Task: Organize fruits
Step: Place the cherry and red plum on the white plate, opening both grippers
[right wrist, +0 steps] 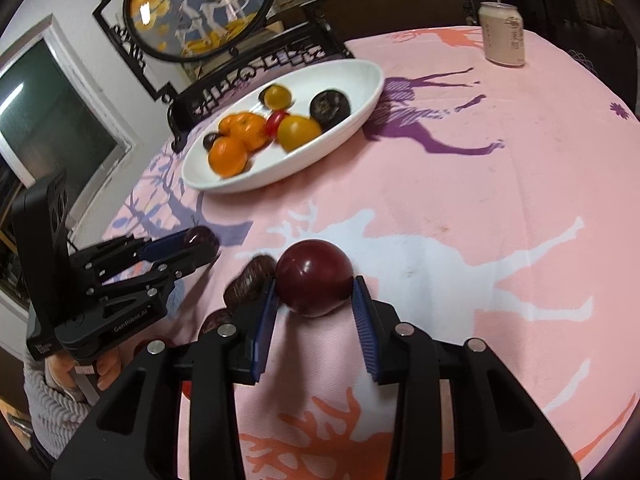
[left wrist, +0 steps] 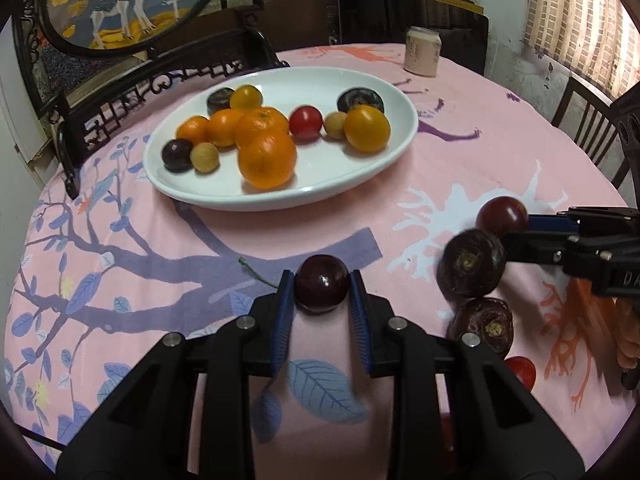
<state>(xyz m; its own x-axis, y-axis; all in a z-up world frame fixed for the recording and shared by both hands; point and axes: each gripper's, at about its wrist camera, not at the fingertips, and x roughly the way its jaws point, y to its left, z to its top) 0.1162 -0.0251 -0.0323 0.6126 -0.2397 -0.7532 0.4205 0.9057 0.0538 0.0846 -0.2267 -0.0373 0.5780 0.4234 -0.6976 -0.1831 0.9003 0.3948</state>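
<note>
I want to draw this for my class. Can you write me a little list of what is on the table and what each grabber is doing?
table cover: pink cloth with tree and deer prints
dish: white oval plate holding oranges, yellow, red and dark fruits
left gripper: shut on a small dark purple round fruit
right gripper: fingers on both sides of a dark red round plum, gripping it
loose fruit: two dark wrinkled fruits on the cloth between the grippers
far edge: pale drink can, upright

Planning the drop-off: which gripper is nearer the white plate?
Left. The left gripper, gripping a dark fruit, sits just before the white plate; the right gripper is farther off.
</note>
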